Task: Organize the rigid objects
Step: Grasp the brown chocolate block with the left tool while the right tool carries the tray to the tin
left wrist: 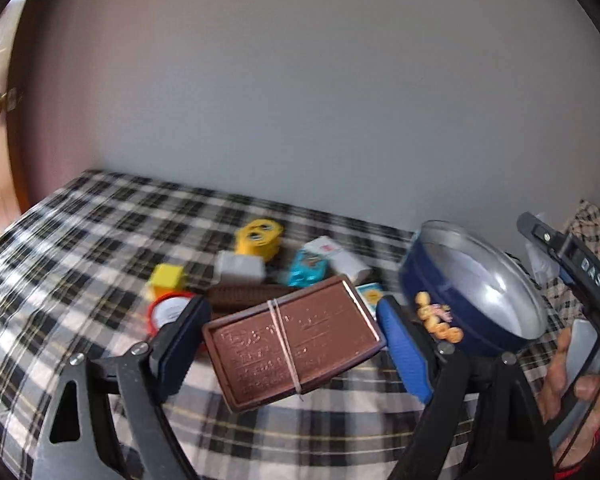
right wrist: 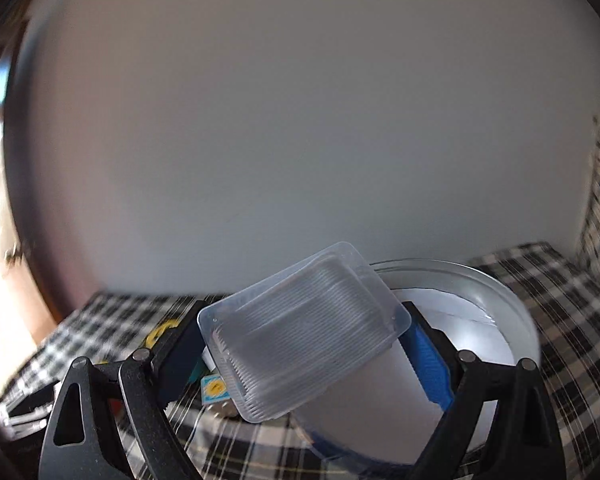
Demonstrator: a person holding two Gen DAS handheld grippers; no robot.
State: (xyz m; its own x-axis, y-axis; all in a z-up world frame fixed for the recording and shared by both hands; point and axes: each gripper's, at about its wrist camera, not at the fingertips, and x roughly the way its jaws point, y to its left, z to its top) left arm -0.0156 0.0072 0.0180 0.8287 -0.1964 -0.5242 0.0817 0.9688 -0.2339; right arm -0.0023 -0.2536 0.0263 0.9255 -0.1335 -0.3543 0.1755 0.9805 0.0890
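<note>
Currently, my left gripper (left wrist: 292, 344) clamps the brown box (left wrist: 294, 338) just left of the blue tin (left wrist: 472, 284); my right gripper (right wrist: 304, 344) clamps the clear tray (right wrist: 300, 328) over that tin, likely for loading.

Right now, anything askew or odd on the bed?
Both held items sit crooked: the brown box, bound with a rubber band, is tilted between the left gripper's fingers, and the clear plastic lid is skewed in the right gripper over the round blue tin. Nothing spilled or damaged.
</note>
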